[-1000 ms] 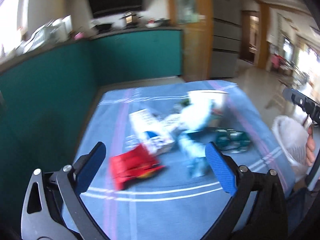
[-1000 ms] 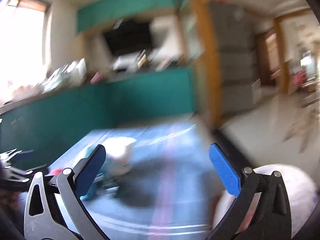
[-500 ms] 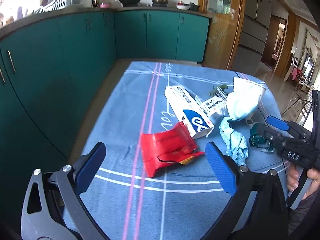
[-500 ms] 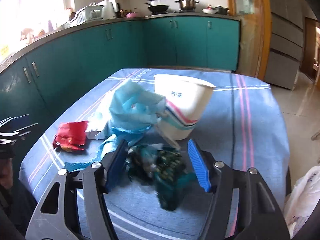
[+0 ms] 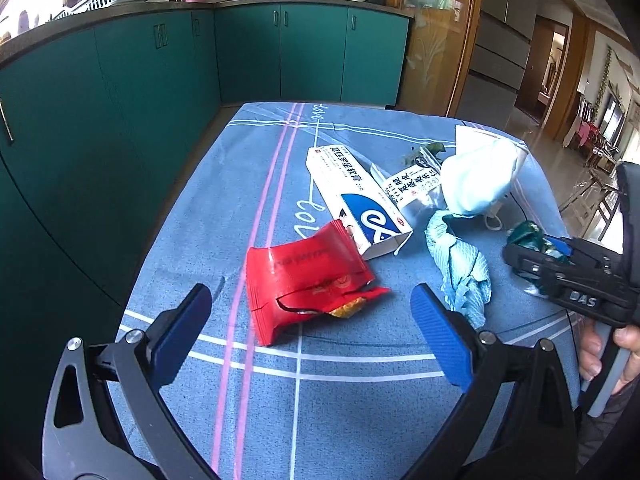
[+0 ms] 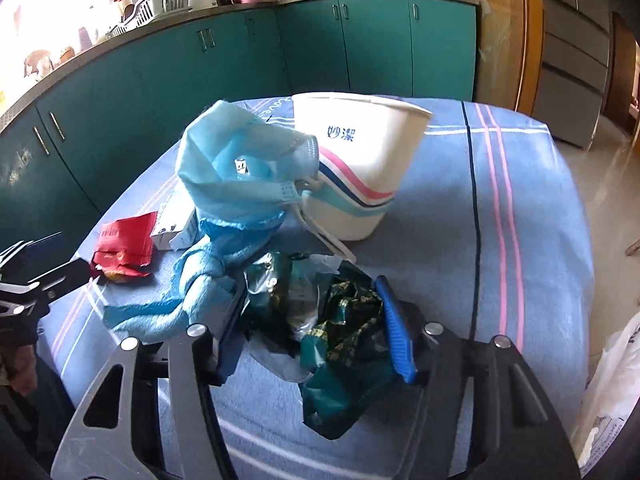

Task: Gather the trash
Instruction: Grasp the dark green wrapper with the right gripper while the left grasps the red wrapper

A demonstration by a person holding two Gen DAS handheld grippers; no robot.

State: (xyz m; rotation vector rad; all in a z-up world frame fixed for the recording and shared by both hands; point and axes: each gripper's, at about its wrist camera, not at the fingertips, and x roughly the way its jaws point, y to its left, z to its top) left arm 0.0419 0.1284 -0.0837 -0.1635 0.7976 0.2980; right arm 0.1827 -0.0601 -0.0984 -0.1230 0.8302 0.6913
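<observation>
Left and right wrist views of a tabletop covered by a blue striped cloth. The left hand-held gripper hangs low over the near edge with its blue pads spread wide and nothing between them; a torn red wrapper lies just ahead of it. Beyond the wrapper, touching it, lies a white and blue carton. A crumpled blue cloth lies to the right of the carton, and a light blue face mask leans against a white paper bowl. The right hand-held gripper is clamped on a crumpled green foil wrapper, which appears to rest on the cloth, though contact is unclear. A white plastic bag shows at the right edge, beside the tabletop.
</observation>
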